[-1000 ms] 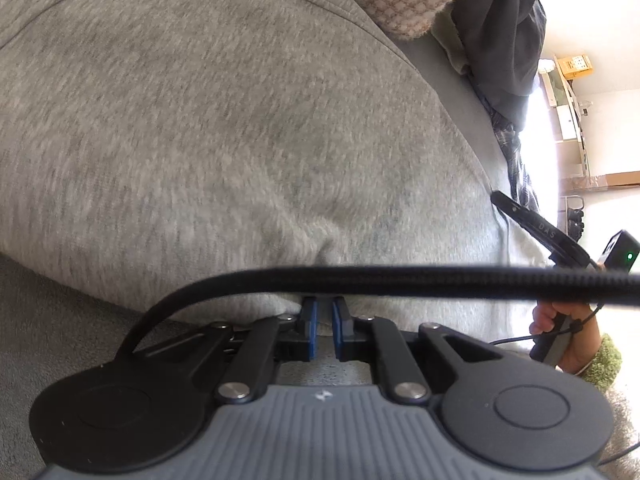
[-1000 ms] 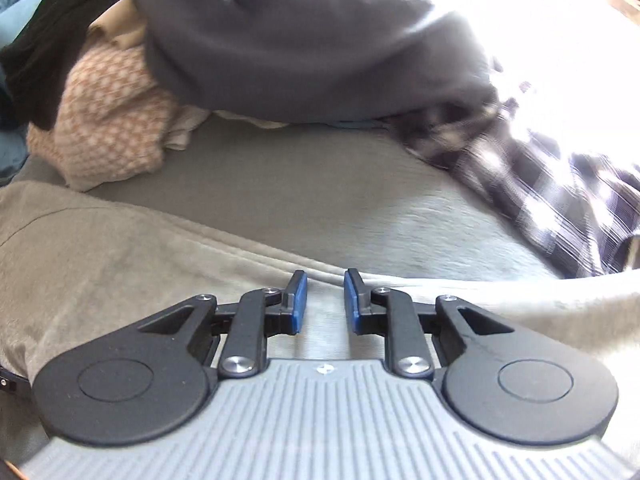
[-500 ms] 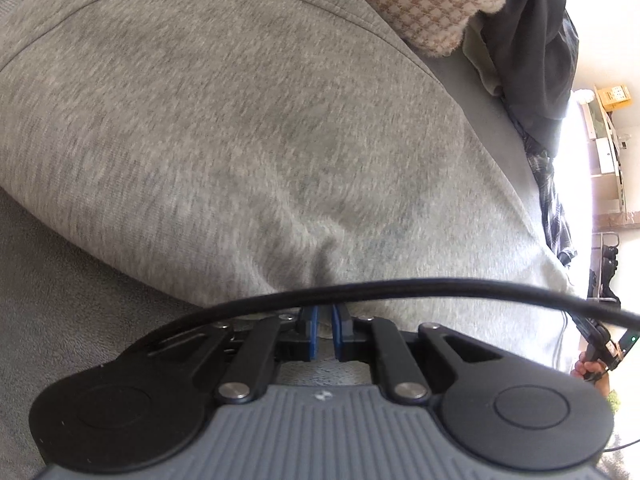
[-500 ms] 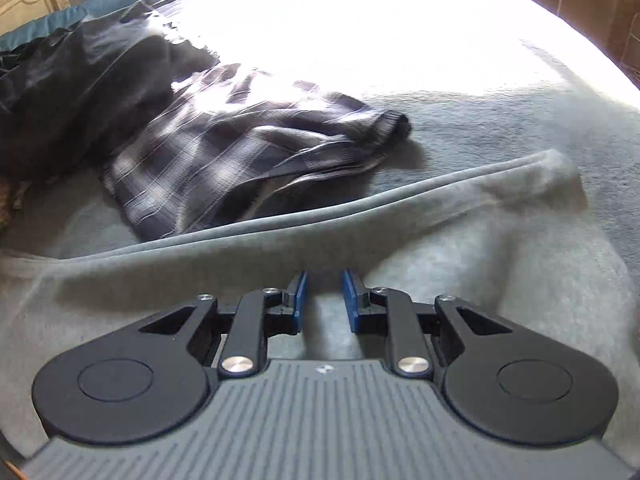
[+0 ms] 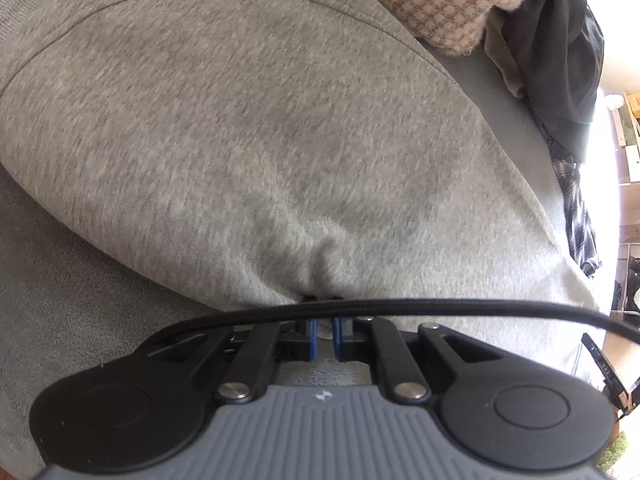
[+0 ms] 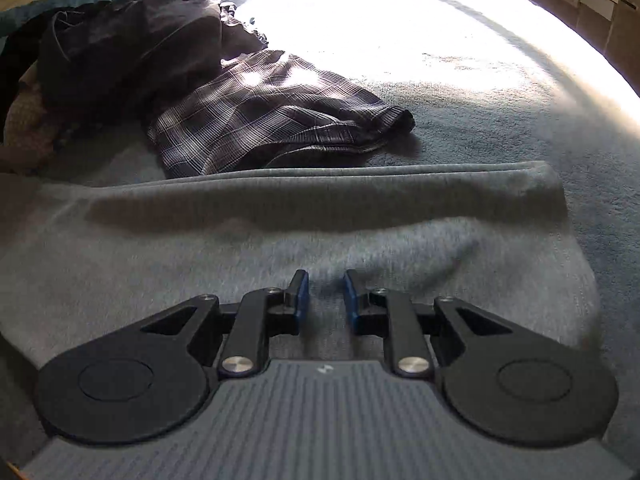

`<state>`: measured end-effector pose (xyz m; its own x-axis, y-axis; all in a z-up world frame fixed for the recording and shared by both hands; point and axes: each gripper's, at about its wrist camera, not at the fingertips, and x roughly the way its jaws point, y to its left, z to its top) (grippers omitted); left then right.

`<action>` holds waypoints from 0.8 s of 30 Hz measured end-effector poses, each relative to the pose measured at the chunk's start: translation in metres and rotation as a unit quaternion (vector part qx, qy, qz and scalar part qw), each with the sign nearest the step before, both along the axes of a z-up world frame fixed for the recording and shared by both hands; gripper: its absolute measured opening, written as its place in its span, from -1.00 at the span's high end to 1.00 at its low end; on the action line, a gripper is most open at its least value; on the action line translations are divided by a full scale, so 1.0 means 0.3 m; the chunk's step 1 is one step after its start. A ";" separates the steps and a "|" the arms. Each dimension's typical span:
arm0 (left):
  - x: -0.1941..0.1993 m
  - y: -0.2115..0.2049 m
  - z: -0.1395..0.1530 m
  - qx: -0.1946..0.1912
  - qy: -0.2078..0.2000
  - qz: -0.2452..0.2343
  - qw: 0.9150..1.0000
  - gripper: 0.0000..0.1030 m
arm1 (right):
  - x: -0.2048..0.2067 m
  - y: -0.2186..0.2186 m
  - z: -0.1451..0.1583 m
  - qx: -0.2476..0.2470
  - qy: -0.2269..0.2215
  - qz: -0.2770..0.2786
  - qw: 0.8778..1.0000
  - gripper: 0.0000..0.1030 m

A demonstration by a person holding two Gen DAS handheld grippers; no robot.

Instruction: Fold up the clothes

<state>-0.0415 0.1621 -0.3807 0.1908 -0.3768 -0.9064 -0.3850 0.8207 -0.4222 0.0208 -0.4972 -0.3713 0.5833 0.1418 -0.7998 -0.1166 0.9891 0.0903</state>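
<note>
A grey sweatshirt (image 5: 240,140) lies spread on the grey bed cover (image 5: 60,320). My left gripper (image 5: 324,334) is shut on its near edge, and the fabric puckers where the blue pads pinch it. In the right wrist view the same sweatshirt (image 6: 200,248) lies flat, with one sleeve (image 6: 360,192) stretched across it from left to right. My right gripper (image 6: 325,296) stands low over the near part. Its pads are a little apart, and grey fabric fills the gap between them.
A plaid garment (image 6: 272,120) and a dark garment (image 6: 132,48) are heaped at the far left of the bed (image 6: 480,100). A tan houndstooth piece (image 5: 432,0) lies beyond the sweatshirt. A black cable (image 5: 440,306) crosses just above the left fingers. Shelves stand at the right.
The right gripper has swung from facing the clothes pile to the sweatshirt's right end, and the sleeve now lies straight. The left gripper stays pinched on the fabric and has tilted slightly.
</note>
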 end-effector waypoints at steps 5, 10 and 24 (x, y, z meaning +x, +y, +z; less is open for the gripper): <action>0.015 -0.006 0.000 0.006 0.003 -0.007 1.000 0.82 | -0.081 -0.319 0.001 -0.069 0.004 -0.168 0.983 0.78; 0.025 -0.001 -0.004 0.004 0.003 -0.006 1.000 0.82 | -0.164 -0.434 0.084 -0.063 -0.015 -0.215 0.975 0.58; -0.001 0.010 -0.031 -0.019 -0.026 0.000 0.999 0.83 | -0.441 -0.380 0.058 -0.084 0.093 -0.248 0.961 0.72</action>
<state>-0.0418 0.1651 -0.3900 0.2369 -0.4112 -0.8803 -0.3621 0.8034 -0.4727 -0.1117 -0.6111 -0.3541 0.3903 -0.2567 -0.8842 0.3754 0.9213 -0.1018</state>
